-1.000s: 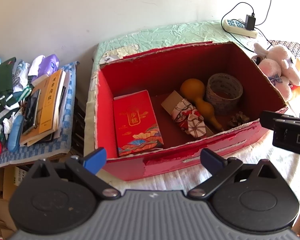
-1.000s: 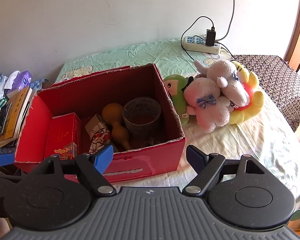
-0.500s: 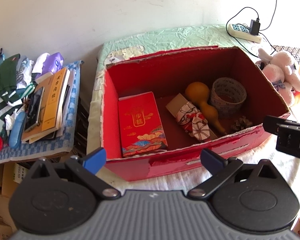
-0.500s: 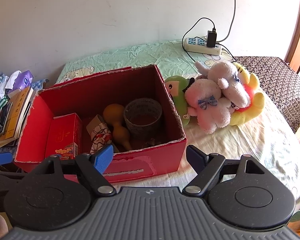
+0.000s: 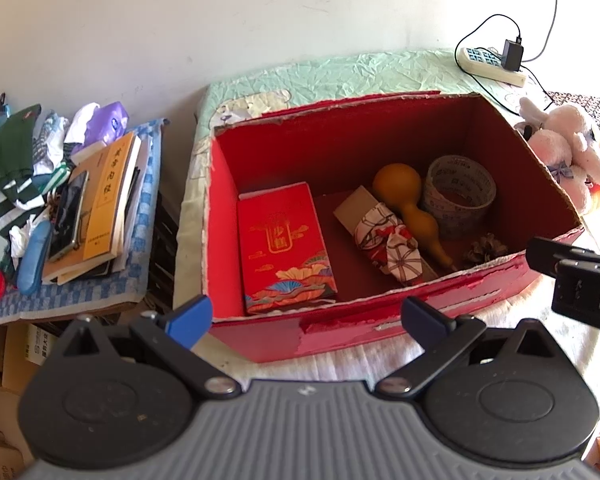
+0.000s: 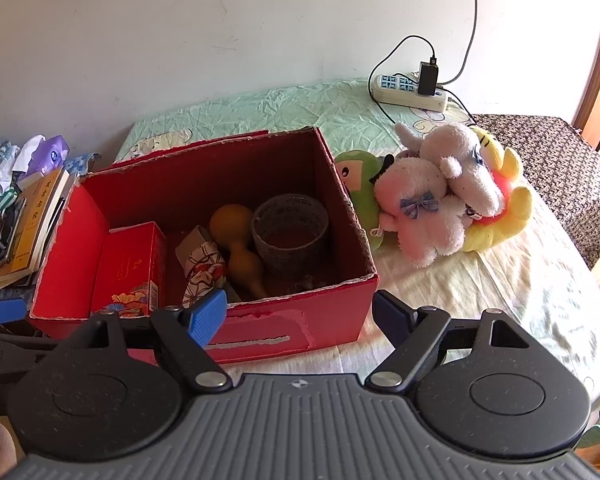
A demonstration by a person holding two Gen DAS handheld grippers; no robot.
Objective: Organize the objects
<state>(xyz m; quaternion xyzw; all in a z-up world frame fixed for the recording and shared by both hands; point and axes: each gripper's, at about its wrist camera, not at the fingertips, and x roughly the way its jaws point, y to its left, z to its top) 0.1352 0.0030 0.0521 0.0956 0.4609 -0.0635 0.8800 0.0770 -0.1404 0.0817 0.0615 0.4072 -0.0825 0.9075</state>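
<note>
I held my left hand-held gripper (image 5: pixel 306 316) above the near wall of the red box (image 5: pixel 380 322), its blue-tipped fingers spread wide with nothing between them. My right hand-held gripper (image 6: pixel 300 312) hung just as wide open and empty, in front of the same box (image 6: pixel 292 320). The box stood open-topped on a pale crumpled cloth (image 6: pixel 480 292). Inside it, a red packet with a gold emblem (image 5: pixel 286 246) stood against the left wall. Just right of that lay a small card-backed bundle wrapped in patterned fabric (image 5: pixel 388 240), and touching it on the far side was an orange gourd (image 5: pixel 410 206). A wide roll of printed tape (image 5: pixel 458 196) sat upright in the right rear part, beside the gourd. A small brownish thing, possibly a pine cone (image 5: pixel 486 249), lay in the near right corner, though the shadow made it hard to be sure. Outside the box, against its right wall, a green plush (image 6: pixel 360 184), a pink-white plush with a blue bow (image 6: pixel 420 208) and a yellow plush (image 6: pixel 500 208) were piled together. Behind them a power strip (image 6: pixel 408 90) with a black charger plugged in lay near the wall. To the left of the box, well apart from it, a stack of books and clothes (image 5: pixel 80 200) rested on a blue checked cloth.
</note>
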